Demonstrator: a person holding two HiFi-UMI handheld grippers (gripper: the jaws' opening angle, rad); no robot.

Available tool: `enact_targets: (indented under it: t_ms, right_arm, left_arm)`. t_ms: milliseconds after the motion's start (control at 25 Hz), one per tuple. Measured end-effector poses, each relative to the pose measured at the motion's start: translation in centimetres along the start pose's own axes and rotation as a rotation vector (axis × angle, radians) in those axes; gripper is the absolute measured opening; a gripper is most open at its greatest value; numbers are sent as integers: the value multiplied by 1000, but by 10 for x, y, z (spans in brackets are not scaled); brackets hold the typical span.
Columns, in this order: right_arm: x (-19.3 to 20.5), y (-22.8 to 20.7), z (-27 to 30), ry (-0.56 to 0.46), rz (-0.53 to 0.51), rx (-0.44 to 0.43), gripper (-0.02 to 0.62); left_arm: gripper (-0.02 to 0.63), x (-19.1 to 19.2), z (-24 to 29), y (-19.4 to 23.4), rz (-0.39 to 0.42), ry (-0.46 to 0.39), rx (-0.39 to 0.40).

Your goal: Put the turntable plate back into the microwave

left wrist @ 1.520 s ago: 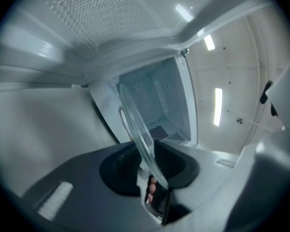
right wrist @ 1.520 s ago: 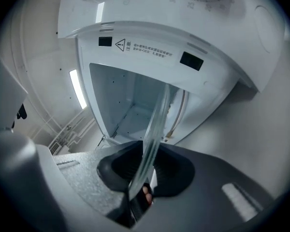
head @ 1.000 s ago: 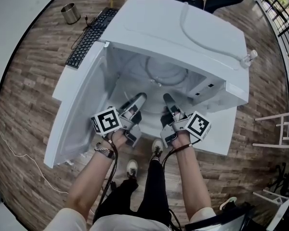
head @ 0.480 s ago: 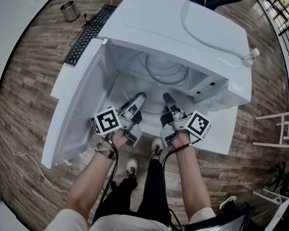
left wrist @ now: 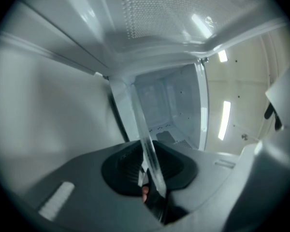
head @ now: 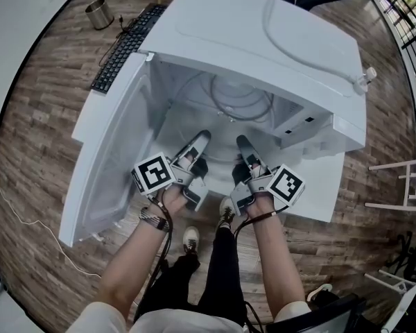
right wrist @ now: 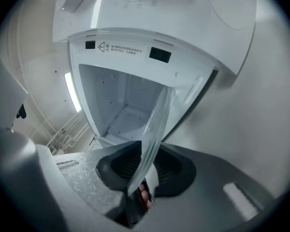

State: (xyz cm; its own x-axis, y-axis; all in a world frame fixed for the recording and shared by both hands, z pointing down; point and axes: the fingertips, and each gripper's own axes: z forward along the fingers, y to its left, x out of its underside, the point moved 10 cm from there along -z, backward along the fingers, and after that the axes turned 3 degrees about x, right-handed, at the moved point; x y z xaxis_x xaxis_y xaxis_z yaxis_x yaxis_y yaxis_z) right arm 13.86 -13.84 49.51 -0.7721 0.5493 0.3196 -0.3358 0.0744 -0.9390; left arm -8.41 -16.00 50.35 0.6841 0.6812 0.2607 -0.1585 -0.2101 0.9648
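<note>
The white microwave stands with its door swung open to the left. A clear glass turntable plate is held level in the cavity mouth, its ring showing faintly over the cavity floor. My left gripper grips the plate's near rim on the left, and its jaws are closing. My right gripper has the rim on the right between its pads while its jaws are opening. In the left gripper view the plate runs edge-on into the left gripper. In the right gripper view the plate does the same in the right gripper.
A black keyboard and a metal cup lie on the wood floor left of the microwave. The person's shoes stand just in front of it. A white rack is at the right, and a thin cable runs at the left.
Both grippers stay at the cavity mouth with the plate between them. Only the head view has shifted slightly.
</note>
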Motion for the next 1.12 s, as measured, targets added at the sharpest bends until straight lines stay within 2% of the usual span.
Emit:
enact_targets:
  t_ms: [480, 600, 680, 760, 1120]
  right_arm:
    - [17, 6, -20, -79, -13, 45, 78]
    - [20, 4, -20, -116, 36, 42, 67]
    - [19, 2, -21, -135, 63, 34, 58]
    - [19, 1, -21, -140, 69, 24, 55]
    - [18, -1, -20, -142, 98, 29, 49]
  left_arm:
    - [80, -5, -1, 2, 33, 17, 5]
    - [92, -2, 0, 2, 0, -3, 17]
    - [129, 2, 3, -2, -57, -19, 71]
    - [139, 5, 2, -4, -97, -28, 107]
    - [139, 8, -28, -1, -132, -47, 106]
